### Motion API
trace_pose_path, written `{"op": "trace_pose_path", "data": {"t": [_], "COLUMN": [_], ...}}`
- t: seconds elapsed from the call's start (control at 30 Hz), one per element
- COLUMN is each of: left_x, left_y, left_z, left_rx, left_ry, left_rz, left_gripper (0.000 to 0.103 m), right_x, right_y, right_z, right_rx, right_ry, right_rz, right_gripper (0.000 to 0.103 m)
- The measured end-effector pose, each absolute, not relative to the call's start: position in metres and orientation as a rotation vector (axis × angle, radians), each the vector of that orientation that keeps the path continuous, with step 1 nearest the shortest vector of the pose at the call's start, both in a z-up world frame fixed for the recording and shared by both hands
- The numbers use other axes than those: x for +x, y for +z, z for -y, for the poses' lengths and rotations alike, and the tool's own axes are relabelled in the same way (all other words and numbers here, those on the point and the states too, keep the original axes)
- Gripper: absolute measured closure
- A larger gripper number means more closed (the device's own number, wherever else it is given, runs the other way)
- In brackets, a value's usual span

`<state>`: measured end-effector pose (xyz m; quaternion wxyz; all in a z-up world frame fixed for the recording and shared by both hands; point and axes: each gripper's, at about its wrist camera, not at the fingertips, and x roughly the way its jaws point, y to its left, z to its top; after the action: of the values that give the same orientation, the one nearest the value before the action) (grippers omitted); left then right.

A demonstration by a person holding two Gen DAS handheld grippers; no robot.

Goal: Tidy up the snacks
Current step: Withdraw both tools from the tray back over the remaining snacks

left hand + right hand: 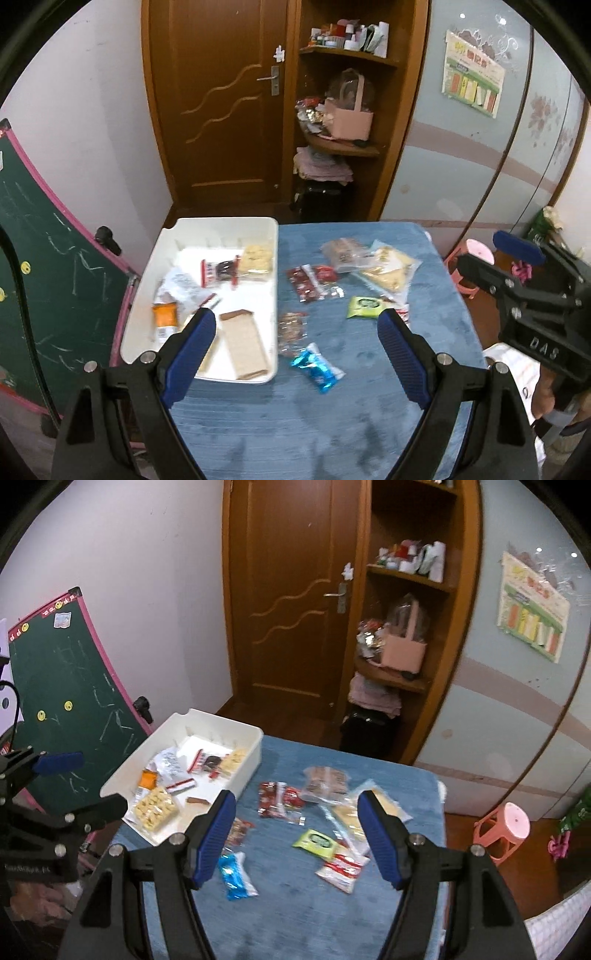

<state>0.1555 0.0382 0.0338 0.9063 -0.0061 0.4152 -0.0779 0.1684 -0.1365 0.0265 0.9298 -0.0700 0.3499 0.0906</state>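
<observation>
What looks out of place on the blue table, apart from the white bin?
Several snacks lie loose beside the white bin: a blue packet, a green packet and red packets. Nothing looks spilled or torn.

A brown wooden door [221, 107] is standing shut in the pale wall; right of it, open wooden shelves [347, 110] are holding clutter; left, a green chalkboard [55, 266] is leaning.

Near half of the blue table [295, 915] lies bare, open room for either gripper. Further in, loose snack packets [314, 812] crowd the middle and right side, close together. The white tray [271, 258] takes the left far corner, its walls raised, its floor part filled. A green chalkboard [55, 277] stands just beside the tray's left side.
</observation>
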Motion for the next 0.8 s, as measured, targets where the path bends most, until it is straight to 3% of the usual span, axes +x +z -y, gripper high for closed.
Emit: {"op": "trace_pose_path", "data": {"t": [0.33,0.8], "left_x": [0.152,0.169], "left_y": [0.004,-0.136], "left_z": [0.007,0.032], "left_rx": [-0.078,-0.201], "left_ry": [-0.15,-0.013], "left_rz": [-0.848,-1.054], "left_gripper": [0.014,0.014], "right_x": [0.157,0.186], "right_y": [0.008,-0.089], "right_z": [0.211,0.272], "right_rx": [-0.05,0.119], "right_ry": [0.119,0.067], "right_rz": [-0.694,-0.844], "right_gripper": [0.034,0.034]}}
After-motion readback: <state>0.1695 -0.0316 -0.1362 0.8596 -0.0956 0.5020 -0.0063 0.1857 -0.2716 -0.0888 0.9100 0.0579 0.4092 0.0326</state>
